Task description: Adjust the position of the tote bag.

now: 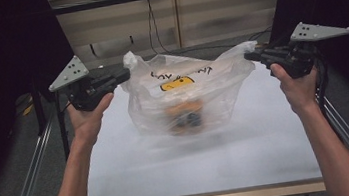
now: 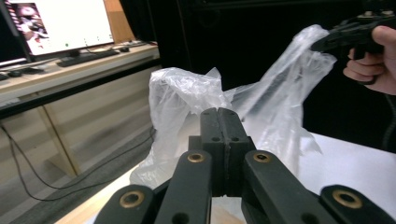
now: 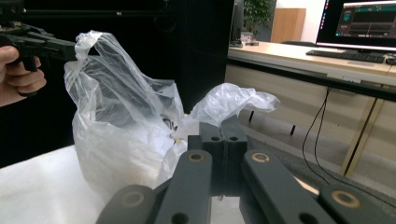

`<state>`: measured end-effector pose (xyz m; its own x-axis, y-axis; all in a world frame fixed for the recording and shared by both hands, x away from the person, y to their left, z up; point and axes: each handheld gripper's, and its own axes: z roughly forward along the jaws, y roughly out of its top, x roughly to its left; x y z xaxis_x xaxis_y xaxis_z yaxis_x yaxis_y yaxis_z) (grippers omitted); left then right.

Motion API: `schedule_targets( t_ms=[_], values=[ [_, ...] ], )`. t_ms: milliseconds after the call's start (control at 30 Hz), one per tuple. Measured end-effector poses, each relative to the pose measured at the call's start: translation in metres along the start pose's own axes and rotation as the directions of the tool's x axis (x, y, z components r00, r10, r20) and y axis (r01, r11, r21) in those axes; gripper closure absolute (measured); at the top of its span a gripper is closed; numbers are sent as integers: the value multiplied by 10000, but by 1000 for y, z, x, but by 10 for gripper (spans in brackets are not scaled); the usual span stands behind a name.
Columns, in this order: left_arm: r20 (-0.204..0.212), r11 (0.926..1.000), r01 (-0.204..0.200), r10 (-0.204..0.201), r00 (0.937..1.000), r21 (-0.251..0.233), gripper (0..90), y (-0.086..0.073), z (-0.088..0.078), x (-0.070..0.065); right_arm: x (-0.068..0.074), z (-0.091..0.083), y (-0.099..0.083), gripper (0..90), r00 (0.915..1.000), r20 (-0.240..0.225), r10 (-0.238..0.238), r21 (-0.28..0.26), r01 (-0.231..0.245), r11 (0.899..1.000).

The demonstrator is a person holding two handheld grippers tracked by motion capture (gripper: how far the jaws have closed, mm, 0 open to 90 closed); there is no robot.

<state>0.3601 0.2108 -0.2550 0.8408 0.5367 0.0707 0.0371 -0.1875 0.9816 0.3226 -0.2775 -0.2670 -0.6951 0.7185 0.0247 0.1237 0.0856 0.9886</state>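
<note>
Plastic, thin and see-through, made up the bag (image 1: 187,94) in the middle of the white table (image 1: 250,154). Each of its two handles was pinched by a tool. The left tool (image 1: 127,74) had its jaws squeezed together on the left handle (image 2: 187,88), and the right tool (image 1: 249,56) had its jaws squeezed together on the right handle (image 3: 233,100). Both handles were pulled up and out to the sides, so the bag looked stretched wide, most likely to lift it or to hold its mouth open. The bottom of the bag seemed to sit on or just above the table; I could not tell which. Inside lay something orange and dark (image 1: 185,117), too blurry to name. Some dark writing and a yellow picture (image 1: 176,83) showed on the bag's side.
</note>
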Motion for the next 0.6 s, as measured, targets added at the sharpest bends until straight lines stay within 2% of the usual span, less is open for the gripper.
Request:
schedule_targets(
  t_ms=[133, 167, 300, 333, 400, 500, 600],
  values=[
    [-228, 10000, 79, -80, 9997, -41, 900, 2, -5, 6, -1, 1, 11, 900, 9999, 98, -70, -36, 70, 10000],
    [-439, 9998, 157, -161, 9989, -91, 900, 2, -8, 10, -2, 2, 16, 900, 9997, 188, -137, -77, 139, 9999],
    [-866, 9996, 236, -222, 9960, 152, 900, -2, -13, 23, -4, 6, 26, 900, 9995, 278, -156, -53, 158, 9999],
    [-866, 9996, 236, -222, 9960, 152, 900, -2, -13, 23, -4, 6, 26, 900, 9995, 278, -156, -53, 158, 9999],
    [-1122, 9984, 389, -340, 9931, 421, 900, -8, -17, 35, -7, 11, 32, 900, 9989, 431, -162, 1, 162, 9999],
    [-1179, 9963, 834, -805, 9898, 201, 900, -13, -22, 44, -13, 14, 32, 900, 9983, 587, -47, -8, 47, 10000],
    [-1380, 9957, 891, -847, 9868, 264, 900, -15, -27, 49, -16, 16, 32, 900, 9964, 843, -57, 120, 47, 9999]
  ],
)
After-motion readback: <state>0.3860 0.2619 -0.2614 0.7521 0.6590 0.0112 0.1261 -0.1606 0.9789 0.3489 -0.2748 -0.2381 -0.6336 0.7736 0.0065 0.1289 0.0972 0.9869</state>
